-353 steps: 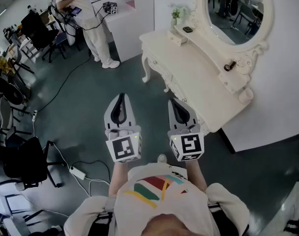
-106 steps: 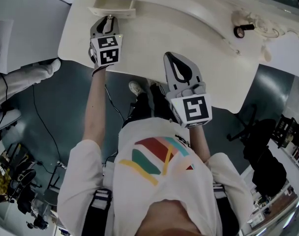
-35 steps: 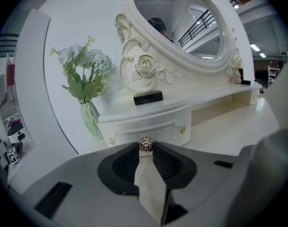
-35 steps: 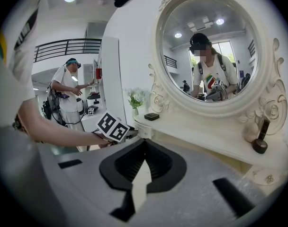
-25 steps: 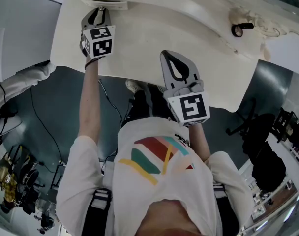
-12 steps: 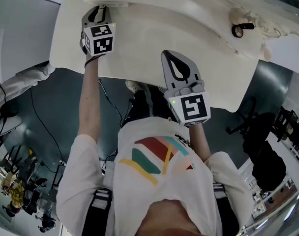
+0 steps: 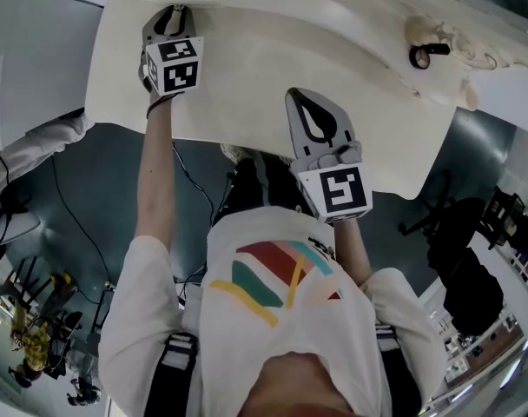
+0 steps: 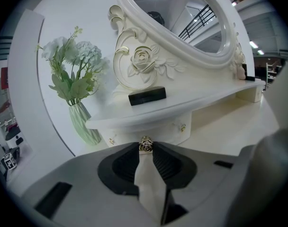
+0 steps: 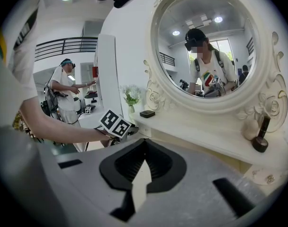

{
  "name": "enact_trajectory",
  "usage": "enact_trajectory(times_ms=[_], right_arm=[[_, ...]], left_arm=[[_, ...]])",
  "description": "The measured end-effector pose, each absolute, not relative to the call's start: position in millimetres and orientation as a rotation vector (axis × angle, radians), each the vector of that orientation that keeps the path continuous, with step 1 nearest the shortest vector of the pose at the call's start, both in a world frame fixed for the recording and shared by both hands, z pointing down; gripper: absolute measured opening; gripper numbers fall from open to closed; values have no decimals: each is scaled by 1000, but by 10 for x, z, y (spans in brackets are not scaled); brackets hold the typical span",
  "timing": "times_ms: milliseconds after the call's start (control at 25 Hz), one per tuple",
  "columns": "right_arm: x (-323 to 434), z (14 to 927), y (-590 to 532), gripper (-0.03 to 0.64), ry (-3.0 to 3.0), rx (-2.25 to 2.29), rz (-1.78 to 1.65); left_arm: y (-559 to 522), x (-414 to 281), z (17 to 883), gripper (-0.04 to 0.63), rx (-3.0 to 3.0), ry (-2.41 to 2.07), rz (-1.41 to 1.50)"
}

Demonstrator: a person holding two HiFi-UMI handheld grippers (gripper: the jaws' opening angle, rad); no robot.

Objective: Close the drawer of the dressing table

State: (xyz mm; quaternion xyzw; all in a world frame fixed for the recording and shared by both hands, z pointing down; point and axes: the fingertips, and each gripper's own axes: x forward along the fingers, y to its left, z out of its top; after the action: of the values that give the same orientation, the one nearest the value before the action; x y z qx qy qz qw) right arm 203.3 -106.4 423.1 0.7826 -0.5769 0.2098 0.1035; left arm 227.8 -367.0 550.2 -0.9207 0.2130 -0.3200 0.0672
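Gold drawer knob [image 8: 145, 144] pinched between left gripper [image 8: 145, 150] jaws' tips | right gripper [image 9: 145, 140] jaws together, empty

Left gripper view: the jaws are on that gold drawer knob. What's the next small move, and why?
Probably open the left gripper and let go of the drawer knob: the drawer front looks flush under the shelf, so little seems left to push.

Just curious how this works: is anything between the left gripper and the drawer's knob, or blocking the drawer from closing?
Nothing visible does. The left gripper is shut on the gold drawer knob, and nothing shows in its path into the dressing table, though the gripper hides the drawer front.
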Motion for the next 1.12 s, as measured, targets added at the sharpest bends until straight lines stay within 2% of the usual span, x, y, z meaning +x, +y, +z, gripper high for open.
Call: enact_trajectory(times_ms=[880, 1120], right_arm=[[2079, 4223, -999, -2, -1696, 2323, 604], [2026, 4127, -1065, -2, -1726, 2317, 550]], left_arm=[[-3665, 2300, 5483, 84, -2787, 671, -937], [-3654, 2305, 5356, 103, -2801, 670, -934]])
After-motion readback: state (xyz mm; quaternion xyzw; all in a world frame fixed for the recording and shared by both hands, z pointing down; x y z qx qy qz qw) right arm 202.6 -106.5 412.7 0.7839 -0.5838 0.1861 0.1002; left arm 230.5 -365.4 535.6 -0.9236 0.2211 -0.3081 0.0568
